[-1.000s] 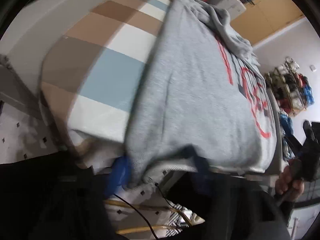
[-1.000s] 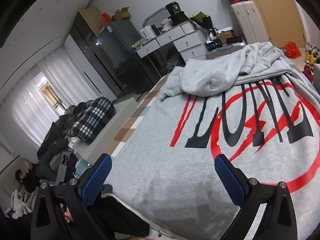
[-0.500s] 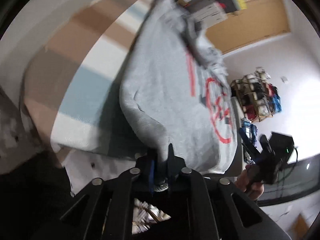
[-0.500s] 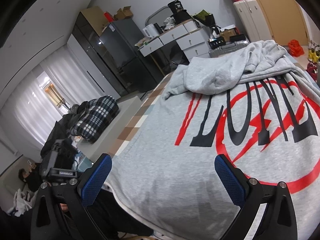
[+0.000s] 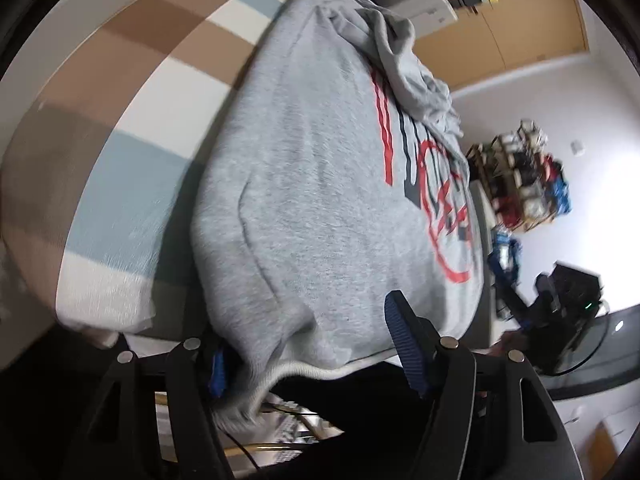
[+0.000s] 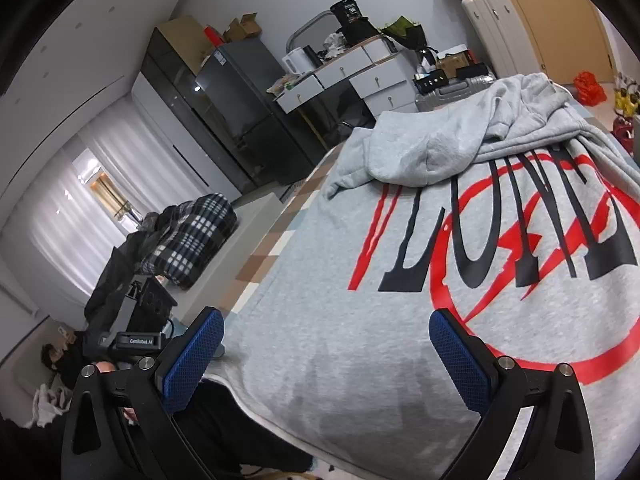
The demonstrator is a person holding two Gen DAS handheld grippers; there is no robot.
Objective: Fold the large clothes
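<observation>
Left gripper, jaws opening, straddles the hoodie hem at 6 o'clock; right gripper gapes empty, awaiting regrip.

We see a light grey hoodie printed with black letters and a red ring and bolt. Under it lies a sheet checked in brown, tan, white and pale blue. Our grippers are black with blue ribbed pads. Off to one side sits a black-and-white plaid blanket, beside a dark grey fridge. The drawers are white, the door tan wood.
</observation>
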